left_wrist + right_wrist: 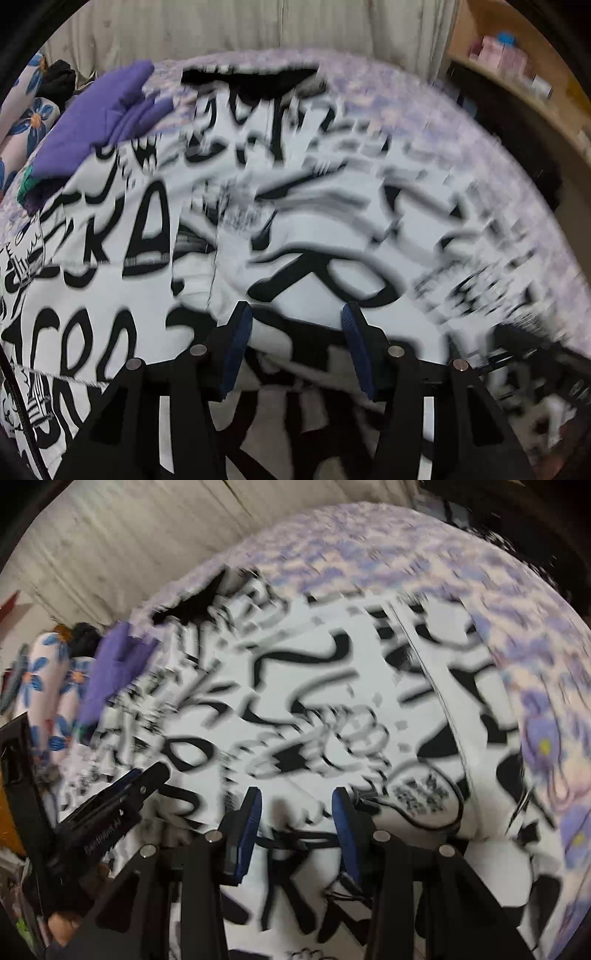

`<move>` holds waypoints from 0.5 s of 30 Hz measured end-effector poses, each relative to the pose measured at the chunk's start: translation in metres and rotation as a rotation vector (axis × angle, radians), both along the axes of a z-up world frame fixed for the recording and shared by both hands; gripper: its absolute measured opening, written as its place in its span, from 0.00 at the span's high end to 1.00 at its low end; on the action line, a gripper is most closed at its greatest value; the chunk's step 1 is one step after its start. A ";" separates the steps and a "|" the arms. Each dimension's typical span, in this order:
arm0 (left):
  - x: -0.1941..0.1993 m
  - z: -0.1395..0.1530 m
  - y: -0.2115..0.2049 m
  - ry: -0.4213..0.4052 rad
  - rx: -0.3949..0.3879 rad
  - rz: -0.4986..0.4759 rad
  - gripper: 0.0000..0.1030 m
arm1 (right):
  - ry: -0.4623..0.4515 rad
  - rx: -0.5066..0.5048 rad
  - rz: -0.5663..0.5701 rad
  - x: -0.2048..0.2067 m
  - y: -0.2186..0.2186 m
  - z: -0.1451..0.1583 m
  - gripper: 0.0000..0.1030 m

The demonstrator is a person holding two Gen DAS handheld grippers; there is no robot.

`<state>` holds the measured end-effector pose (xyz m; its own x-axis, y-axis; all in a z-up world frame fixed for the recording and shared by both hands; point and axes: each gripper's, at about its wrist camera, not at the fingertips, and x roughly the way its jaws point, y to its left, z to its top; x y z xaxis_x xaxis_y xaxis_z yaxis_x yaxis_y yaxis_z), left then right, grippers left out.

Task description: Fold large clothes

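- Two grippers hang low over one garment (147, 295), white with big black letters, which lies spread on a bed (424, 122) with a lilac flower sheet.
- Left gripper (297, 314): its blue-padded fingers (236, 347) stand spread, with cloth seen in the gap between them; I cannot tell if the tips touch it.
- Right gripper (297, 797): fingers (247, 830) also spread, nothing pinched, the garment (332, 686) directly ahead and under them.
- In the right view the left gripper (122, 794) shows to the left of the fingers, over the cloth.
- Far edge of the garment, with a black part, is ahead of the left fingers; bare sheet lies beyond it up to the curtain (221, 26).
- Ahead-left of the left fingers, a folded purple cloth (99, 122) lies on the garment's corner; a flower pillow (33, 114) is further left.
- Right of the right fingers, the garment's edge ends near a strip of sheet (546, 720).
- Both views are blurred, so fine folds are unclear.
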<state>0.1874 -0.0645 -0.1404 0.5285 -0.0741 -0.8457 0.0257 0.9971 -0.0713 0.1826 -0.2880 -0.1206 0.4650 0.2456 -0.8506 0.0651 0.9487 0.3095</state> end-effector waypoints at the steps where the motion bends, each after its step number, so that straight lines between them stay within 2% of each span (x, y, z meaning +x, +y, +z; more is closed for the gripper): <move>1: 0.001 -0.008 0.003 0.008 0.000 0.002 0.52 | 0.000 -0.012 -0.022 -0.002 -0.008 -0.003 0.62; 4: -0.001 -0.009 0.013 0.006 -0.050 0.005 0.52 | -0.019 -0.001 -0.130 -0.014 -0.052 -0.003 0.66; 6: -0.001 -0.007 0.013 0.012 -0.057 -0.001 0.52 | -0.025 0.054 -0.168 -0.024 -0.073 -0.002 0.76; 7: -0.002 -0.005 0.012 0.013 -0.051 -0.005 0.52 | -0.028 0.108 -0.175 -0.031 -0.082 -0.001 0.76; 9: -0.004 -0.001 0.011 0.013 -0.034 -0.013 0.52 | -0.034 0.139 -0.186 -0.039 -0.086 0.004 0.73; 11: -0.010 0.005 0.011 0.010 -0.021 -0.014 0.52 | -0.034 0.133 -0.188 -0.043 -0.085 0.006 0.72; 13: -0.015 0.010 0.013 0.011 -0.021 -0.013 0.52 | -0.025 0.056 -0.188 -0.051 -0.070 0.011 0.66; 15: -0.026 0.021 0.017 0.006 -0.020 -0.011 0.52 | -0.029 0.051 -0.174 -0.057 -0.059 0.014 0.65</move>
